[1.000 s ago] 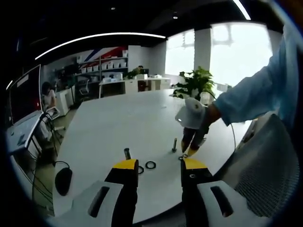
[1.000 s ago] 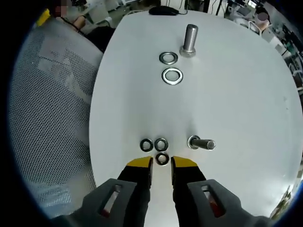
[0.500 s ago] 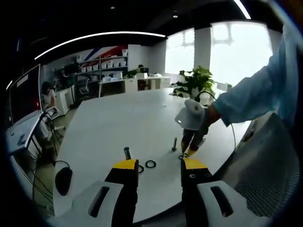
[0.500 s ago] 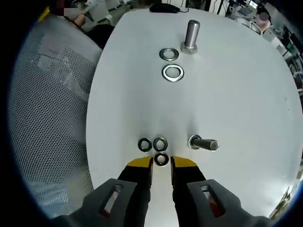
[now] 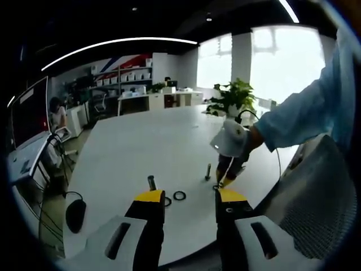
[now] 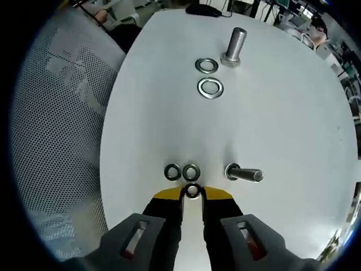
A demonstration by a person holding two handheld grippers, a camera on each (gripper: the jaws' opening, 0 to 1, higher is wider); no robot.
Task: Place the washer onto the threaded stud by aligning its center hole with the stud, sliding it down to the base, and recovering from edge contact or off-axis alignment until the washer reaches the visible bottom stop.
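In the right gripper view, the right tongs [image 6: 192,193] rise from the bottom edge with their yellow tips drawn close together on a small washer [image 6: 192,190]; they seem to pinch it, though the contact itself is too small to see well. This washer lies at the near edge of the white counter [image 6: 282,113]. Just beyond it are two more small washers [image 6: 181,171] side by side, almost touching each other. To their right stands a small stud [image 6: 243,173]; the fisheye lens makes it look as if it leans to the right. Far across the counter, a bigger stud [image 6: 234,46] stands upright, with two large washers [image 6: 208,76] lying flat beside it, apart from each other. A mesh chair back [image 6: 56,135] is at the left of the counter.

In the left gripper view, the left tongs [image 5: 190,196] are spread wide and hold nothing; they stay above the near counter edge [image 5: 141,152]. Between their tips one sees the bigger stud [image 5: 151,182] and a dark ring [image 5: 179,196]; a second ring is half hidden behind the left yellow tip. Further right, the right gripper [image 5: 229,148] comes in, held by a hand in a light blue sleeve [image 5: 299,113]. It points down near the small stud [image 5: 207,172]; its tips are partly covered and the washers under them cannot be made out. A dark mouse [image 5: 75,215] lies at the left.
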